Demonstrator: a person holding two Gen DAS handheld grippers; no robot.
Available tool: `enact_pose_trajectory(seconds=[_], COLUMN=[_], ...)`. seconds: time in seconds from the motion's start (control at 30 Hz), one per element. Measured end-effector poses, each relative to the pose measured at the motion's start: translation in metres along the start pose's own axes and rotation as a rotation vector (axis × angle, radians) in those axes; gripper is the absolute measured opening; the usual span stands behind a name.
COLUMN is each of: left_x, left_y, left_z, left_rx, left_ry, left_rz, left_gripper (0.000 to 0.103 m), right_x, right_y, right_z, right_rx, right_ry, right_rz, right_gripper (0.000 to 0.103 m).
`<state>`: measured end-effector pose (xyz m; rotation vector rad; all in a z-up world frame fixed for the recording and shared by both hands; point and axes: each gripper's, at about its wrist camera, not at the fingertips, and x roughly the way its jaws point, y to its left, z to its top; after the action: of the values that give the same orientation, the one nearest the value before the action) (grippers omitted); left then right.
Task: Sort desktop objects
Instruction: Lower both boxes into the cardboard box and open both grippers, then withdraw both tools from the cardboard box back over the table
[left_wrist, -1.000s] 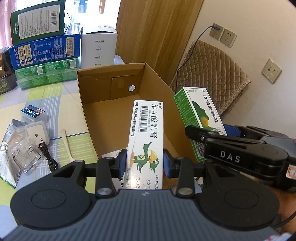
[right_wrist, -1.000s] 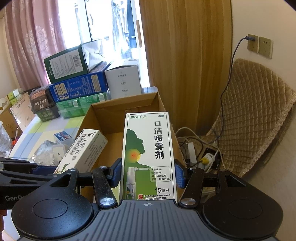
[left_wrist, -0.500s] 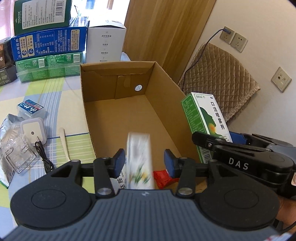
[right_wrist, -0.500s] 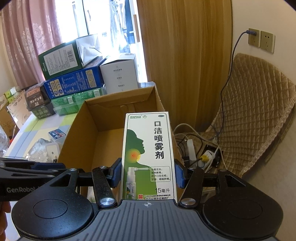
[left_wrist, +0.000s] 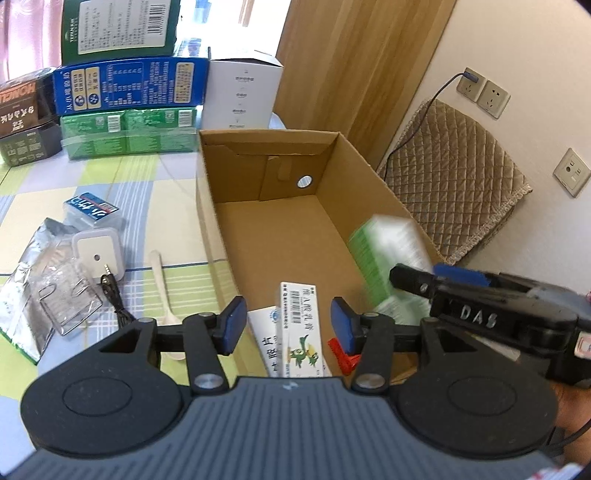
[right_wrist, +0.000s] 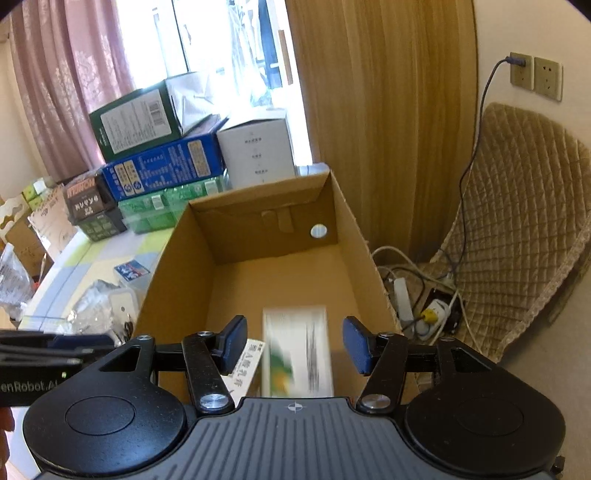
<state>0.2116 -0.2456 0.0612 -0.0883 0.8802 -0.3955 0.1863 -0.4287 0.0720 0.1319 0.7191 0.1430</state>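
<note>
An open cardboard box (left_wrist: 212, 206) (right_wrist: 347, 229) stands on the checked tablecloth. My left gripper (left_wrist: 287, 323) is open above the box's near end. A white ointment carton (left_wrist: 301, 328) lies in the box under it, also seen in the right wrist view (right_wrist: 248, 363). My right gripper (right_wrist: 295, 345) is open over the box. A green and white spray carton (right_wrist: 297, 354) is blurred between its pads, falling free into the box. In the left wrist view the spray carton (left_wrist: 384, 254) is a blur beside the right gripper's finger (left_wrist: 417, 278).
On the table left of the box lie a white plastic spoon (left_wrist: 162, 284), a white adapter with a black cable (left_wrist: 98, 256), a foil pouch (left_wrist: 26, 295) and a small blue tin (left_wrist: 90, 212). Stacked cartons (left_wrist: 129, 88) stand behind. A padded chair (right_wrist: 524, 229) and power strip (right_wrist: 404, 299) sit right.
My left gripper opened and the ointment carton dropped into the box. My right gripper has just opened and the spray carton is falling from it.
</note>
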Motion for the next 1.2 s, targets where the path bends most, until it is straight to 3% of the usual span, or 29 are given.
enact_pose_trajectory(seconds=[0.27, 0.6, 0.73, 0.97, 1.2], left_x=[-0.018, -0.052, -0.070, -0.103, -0.135], left_y=[0.015, 0.032, 0.038, 0.058, 0.098], left_z=[-0.012, -0.036, -0.046, -0.068, -0.100], left_rx=[-0.016, -0.028, -0.017, -0.004, -0.021], left_ry=[-0.006, -0.013, -0.019, -0.035, -0.023], left_rz=[0.016, 0.051, 0.075, 0.117, 0.182], left_gripper=[0.054, 0.062, 0.072, 0.084, 0.096], right_x=[-0.023, -0.056, -0.068, -0.088, -0.094], right_y=[0.002, 0.036, 0.052, 0.088, 0.126], right_z=[-0.007, -0.025, -0.032, -0.048, -0.069], right_rx=[0.025, 0.025, 0.016, -0.009, -0.043], right_ry=[-0.025, -0.026, -0.024, -0.031, -0.012], right_rz=[-0.014, 0.015, 0.030, 0.052, 0.097], right_gripper=[0.060, 0.068, 0.071, 0.090, 0.098])
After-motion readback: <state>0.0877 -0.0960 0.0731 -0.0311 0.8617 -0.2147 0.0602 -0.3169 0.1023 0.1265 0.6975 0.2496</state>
